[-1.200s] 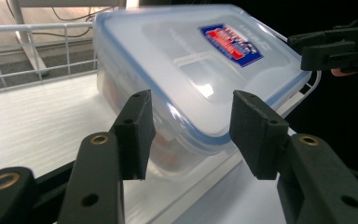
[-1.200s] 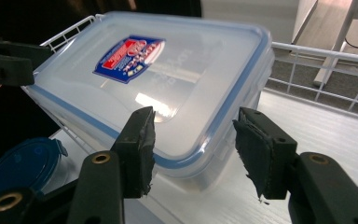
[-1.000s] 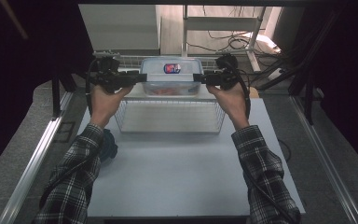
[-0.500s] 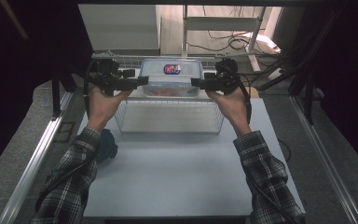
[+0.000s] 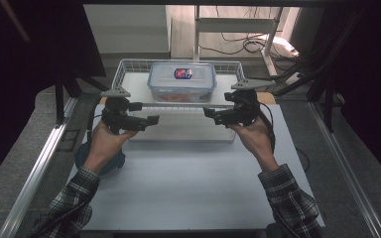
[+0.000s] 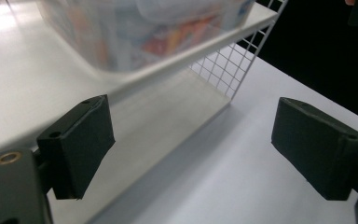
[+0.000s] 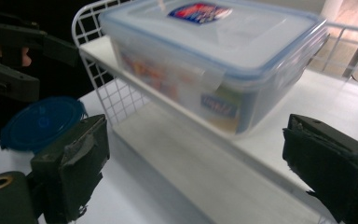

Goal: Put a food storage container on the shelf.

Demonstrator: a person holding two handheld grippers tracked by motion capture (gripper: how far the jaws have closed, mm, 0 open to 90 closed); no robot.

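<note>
A clear plastic container with a blue-edged lid is seen on the top shelf of a white wire rack, at twelve o'clock on the white table. The left gripper is held at ten o'clock and the right gripper at two o'clock, just in front of the rack and apart from the container. Both sets of jaws have just been opening and are spread wide, with nothing gripped. A blue round lid is partly covered by the left hand.
</note>
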